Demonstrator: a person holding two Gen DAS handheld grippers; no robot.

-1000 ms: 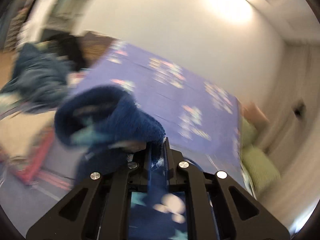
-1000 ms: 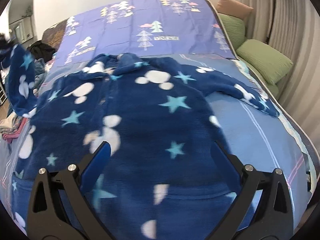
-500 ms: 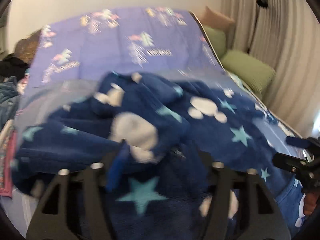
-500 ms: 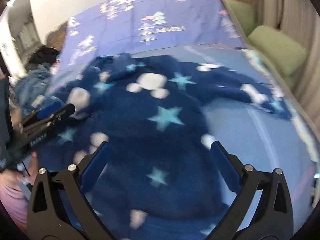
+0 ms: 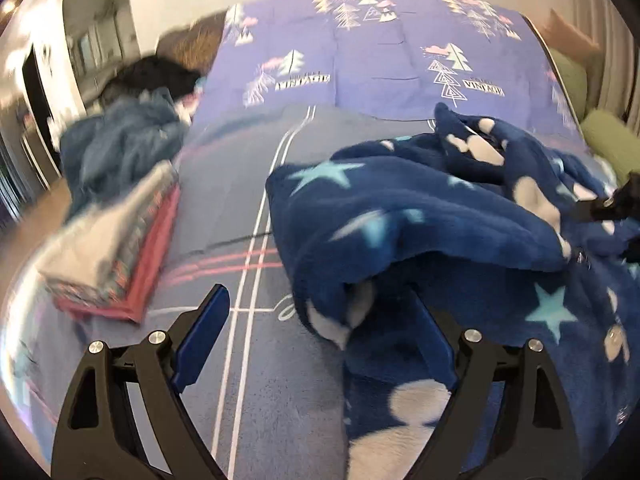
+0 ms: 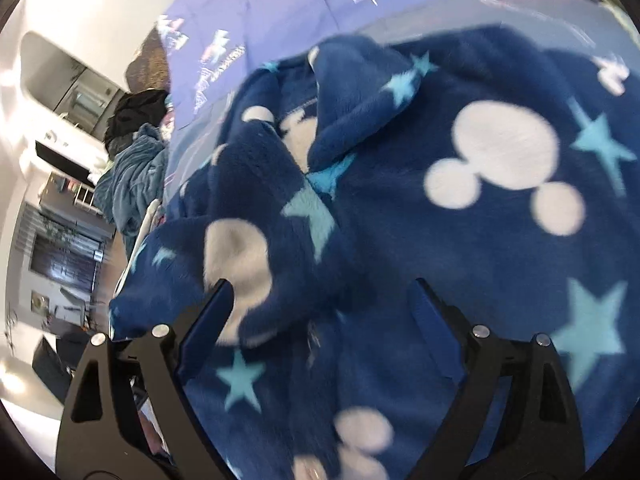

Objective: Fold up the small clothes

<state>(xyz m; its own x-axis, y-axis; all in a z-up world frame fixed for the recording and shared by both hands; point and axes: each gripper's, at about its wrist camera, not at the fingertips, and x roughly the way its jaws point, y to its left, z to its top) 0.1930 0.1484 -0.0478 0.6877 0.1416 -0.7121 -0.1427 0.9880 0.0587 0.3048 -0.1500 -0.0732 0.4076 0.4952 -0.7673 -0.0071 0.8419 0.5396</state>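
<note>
Fleece clothing [image 5: 420,216], dark blue with pale stars and white mouse-head shapes, is spread over the right part of the bed [image 5: 256,168], on a grey-blue sheet crossed by white and pink lines. One part of the garment is folded over onto the rest, so that a thick rounded roll is formed along its left edge, with a loose end hanging down at the front. In the right wrist view the same garment [image 6: 460,240] fills nearly the whole picture, and a folded sleeve or flap is seen lying across its upper left part.

The left gripper [image 5: 320,340] is seen with its jaws opening; the hanging end of the roll lies between the blue pads, but it is not pressed by them. Its left finger is placed over bare sheet, its right finger over the fleece. The right gripper [image 6: 320,332] is held just above the garment with its jaws closing, though a wide gap is left; fleece lies between and under the fingers, and no pinch is seen.

A purple quilt [image 5: 380,52] printed with trees is spread at the head of the bed. A stack of folded clothes [image 5: 116,248] is placed near the bed's left edge, and a crumpled teal heap [image 5: 120,148] is seen behind it. Green cushions [image 5: 604,140] are seen at the right edge.
</note>
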